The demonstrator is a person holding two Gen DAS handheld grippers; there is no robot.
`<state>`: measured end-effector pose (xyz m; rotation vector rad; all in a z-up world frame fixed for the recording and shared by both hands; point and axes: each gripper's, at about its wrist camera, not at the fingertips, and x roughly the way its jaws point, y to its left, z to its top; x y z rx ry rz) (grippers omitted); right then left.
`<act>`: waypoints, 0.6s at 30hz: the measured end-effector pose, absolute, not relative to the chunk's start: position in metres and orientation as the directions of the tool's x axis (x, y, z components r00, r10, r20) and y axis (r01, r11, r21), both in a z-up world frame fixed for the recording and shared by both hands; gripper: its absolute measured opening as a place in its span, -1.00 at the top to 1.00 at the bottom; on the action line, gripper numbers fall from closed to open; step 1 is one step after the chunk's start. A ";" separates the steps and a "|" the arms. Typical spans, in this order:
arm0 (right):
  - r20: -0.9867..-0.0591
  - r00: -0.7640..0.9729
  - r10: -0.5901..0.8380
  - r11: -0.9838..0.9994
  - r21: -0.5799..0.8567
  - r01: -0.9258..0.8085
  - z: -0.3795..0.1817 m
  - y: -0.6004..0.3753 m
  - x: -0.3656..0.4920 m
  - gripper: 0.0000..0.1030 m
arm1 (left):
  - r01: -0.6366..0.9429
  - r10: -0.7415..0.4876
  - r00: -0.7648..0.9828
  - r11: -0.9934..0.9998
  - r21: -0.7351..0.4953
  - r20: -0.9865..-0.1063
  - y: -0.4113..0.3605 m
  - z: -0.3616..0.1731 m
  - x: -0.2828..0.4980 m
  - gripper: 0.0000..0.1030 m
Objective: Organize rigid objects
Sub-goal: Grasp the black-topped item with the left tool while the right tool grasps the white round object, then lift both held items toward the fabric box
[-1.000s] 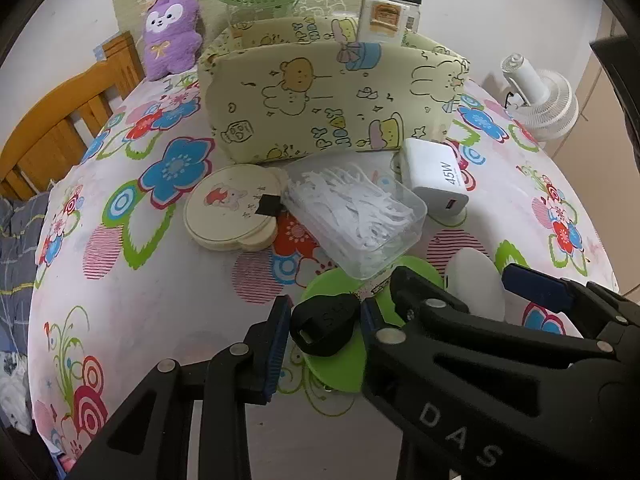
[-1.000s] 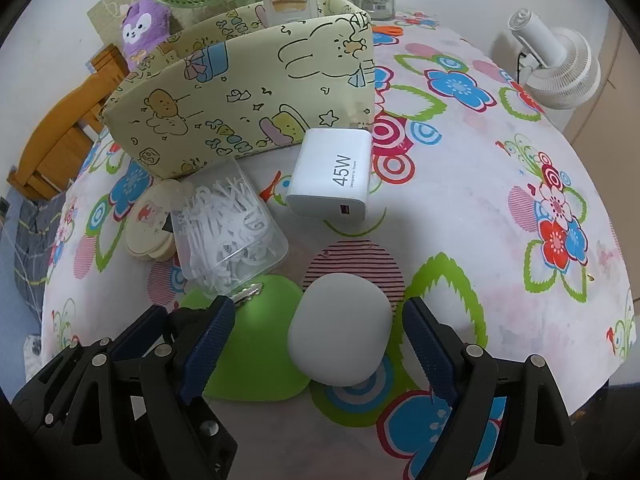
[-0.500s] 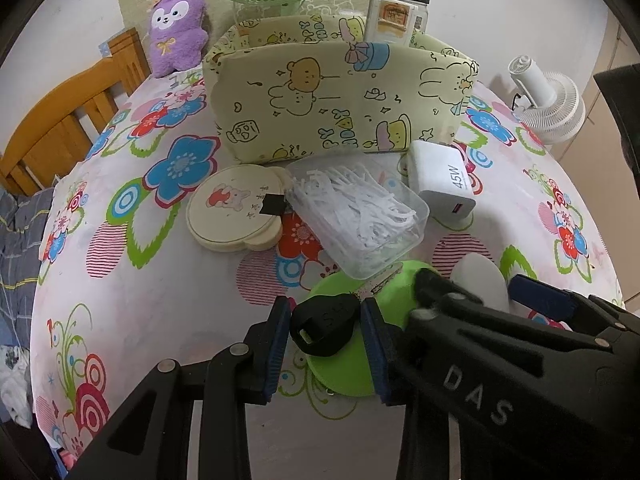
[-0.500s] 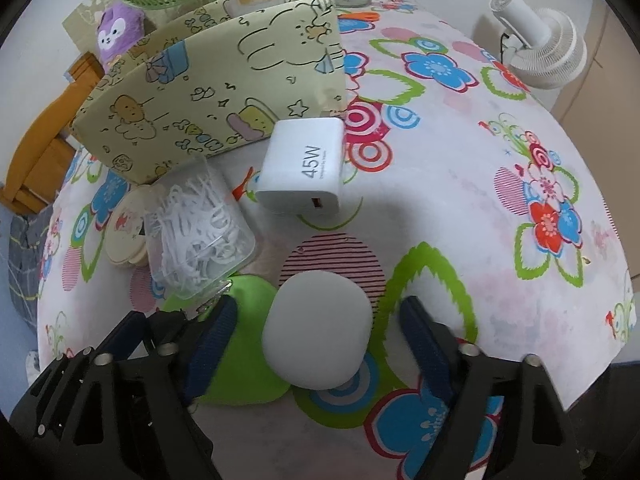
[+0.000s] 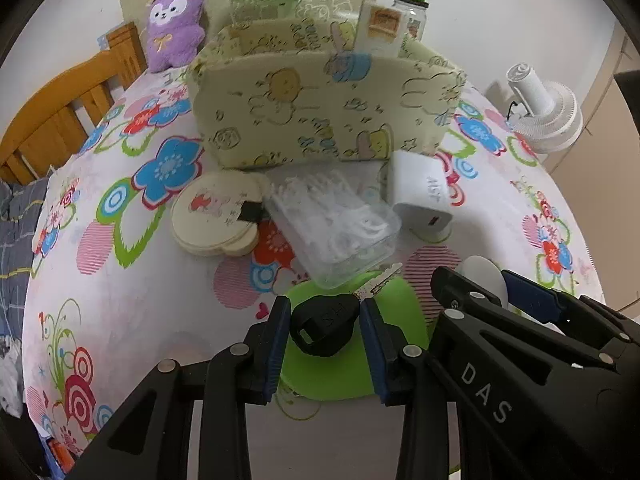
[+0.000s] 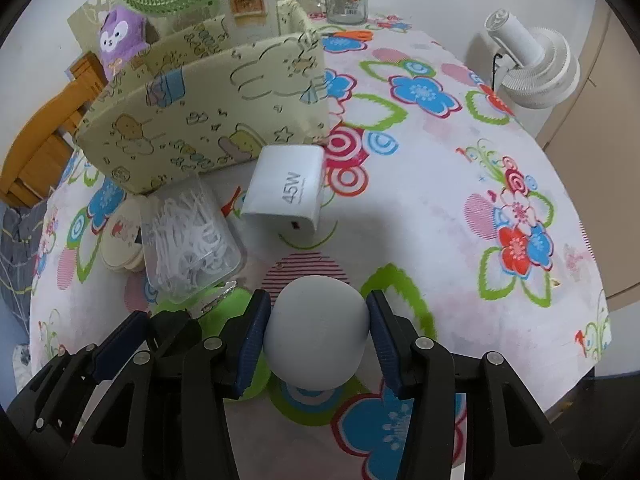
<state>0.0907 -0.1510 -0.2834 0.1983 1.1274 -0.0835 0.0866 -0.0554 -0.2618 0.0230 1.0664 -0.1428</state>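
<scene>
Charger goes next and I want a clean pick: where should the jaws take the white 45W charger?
Grip the white 45W charger across its two narrow side faces, coming from above: it lies flat, printed face up, with the clear floss box near one side.

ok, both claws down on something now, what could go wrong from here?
1. The right claw is closing on the smooth, rounded white case; it may squirt out.
2. The left claw grips only the key's black head, and its blade sits by the clear box of floss picks; lifting could nudge that box.
3. The claws sit close together and may bump when lifting.
</scene>
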 end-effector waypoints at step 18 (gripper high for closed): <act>-0.861 0.508 0.001 0.981 0.101 0.168 -0.222 -0.169 0.094 -0.03 | 0.140 -0.108 0.527 0.989 -0.039 -0.843 -0.072 -0.207 0.093 0.30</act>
